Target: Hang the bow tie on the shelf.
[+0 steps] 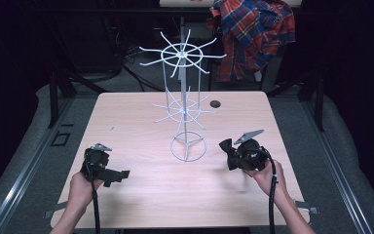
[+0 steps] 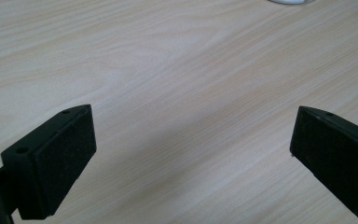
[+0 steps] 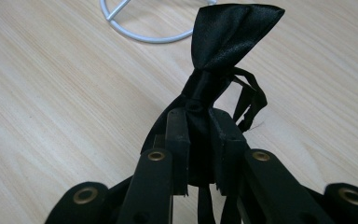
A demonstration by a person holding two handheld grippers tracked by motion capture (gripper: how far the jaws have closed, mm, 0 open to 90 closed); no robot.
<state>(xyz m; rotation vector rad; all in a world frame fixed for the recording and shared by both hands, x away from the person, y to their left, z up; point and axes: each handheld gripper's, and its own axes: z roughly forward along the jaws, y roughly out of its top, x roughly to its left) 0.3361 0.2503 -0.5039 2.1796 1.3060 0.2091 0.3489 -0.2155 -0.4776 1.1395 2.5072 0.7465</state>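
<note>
Right tool [image 3: 199, 154] pinches black bow tie [image 3: 228, 39] between its jaws.

A light wooden table [image 1: 126, 117] carries a small dark round hole [image 1: 215, 104] near its far edge, right of centre. Beyond the far edge, at the right, a red, blue and white plaid shirt [image 1: 253, 34] hangs draped over something hidden beneath it. Grey floor [image 1: 14, 161] runs along the left and right sides of the table, with dark cables [image 1: 136, 78] lying behind it.
</note>
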